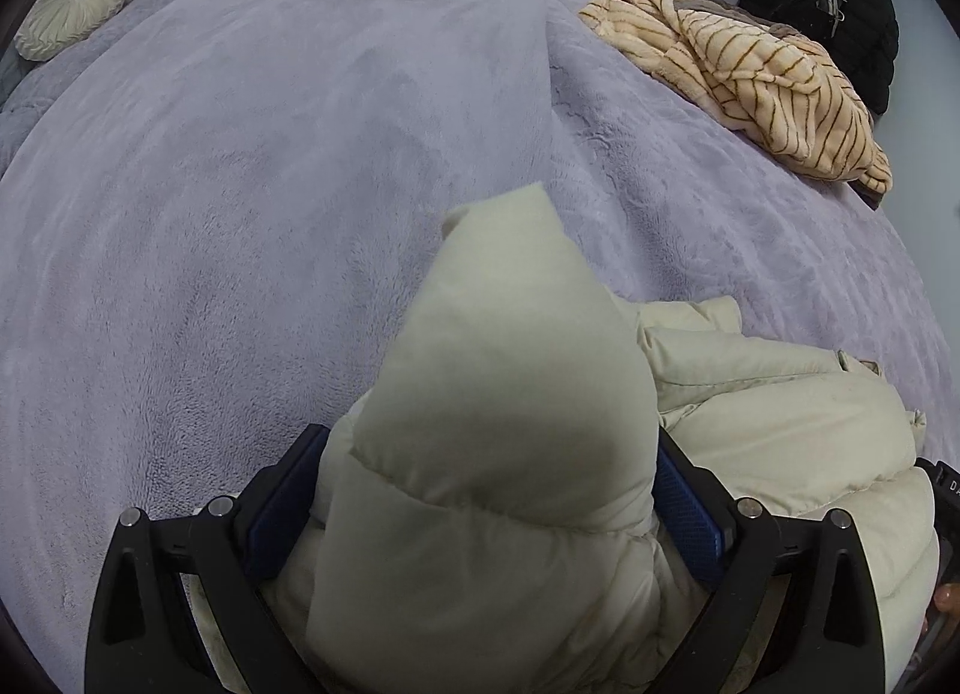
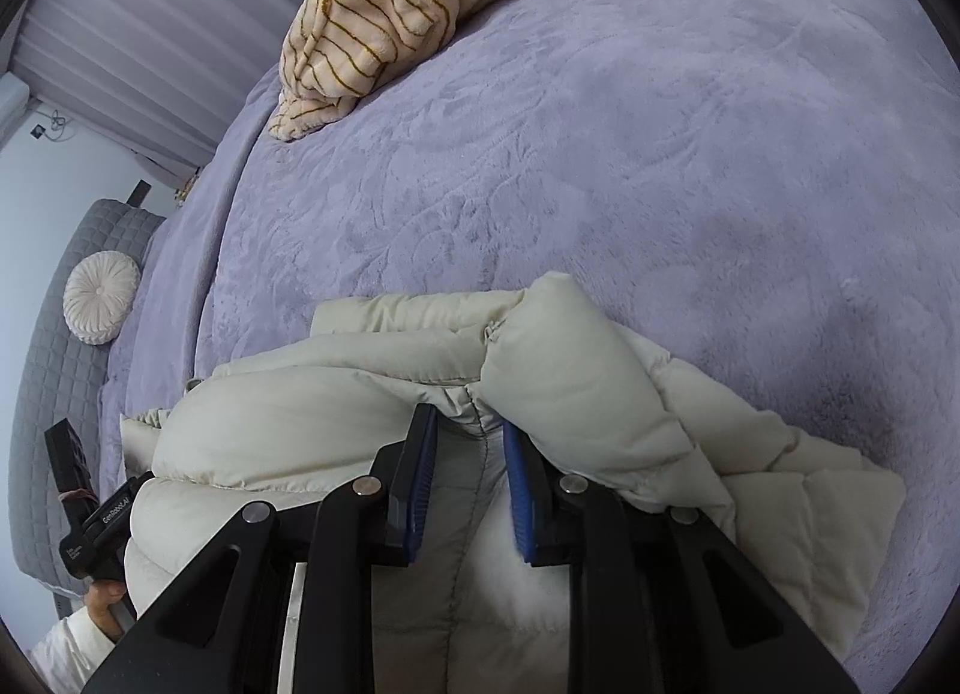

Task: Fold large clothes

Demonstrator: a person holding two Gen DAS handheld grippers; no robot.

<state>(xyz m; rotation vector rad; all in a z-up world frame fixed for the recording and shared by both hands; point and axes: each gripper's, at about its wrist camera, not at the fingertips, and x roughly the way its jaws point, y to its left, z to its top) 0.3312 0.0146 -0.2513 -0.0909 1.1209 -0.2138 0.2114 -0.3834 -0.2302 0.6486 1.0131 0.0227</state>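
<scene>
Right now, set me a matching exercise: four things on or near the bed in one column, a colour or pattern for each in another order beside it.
Things:
1. puffer jacket
2. blanket
3. fleece garment
4. round cushion

Descriptions:
A. lilac, plush
B. peach with brown stripes
C. white, pleated, button in the middle
D. cream, quilted

Pairs: 1-D, 2-A, 3-B, 4-C
</scene>
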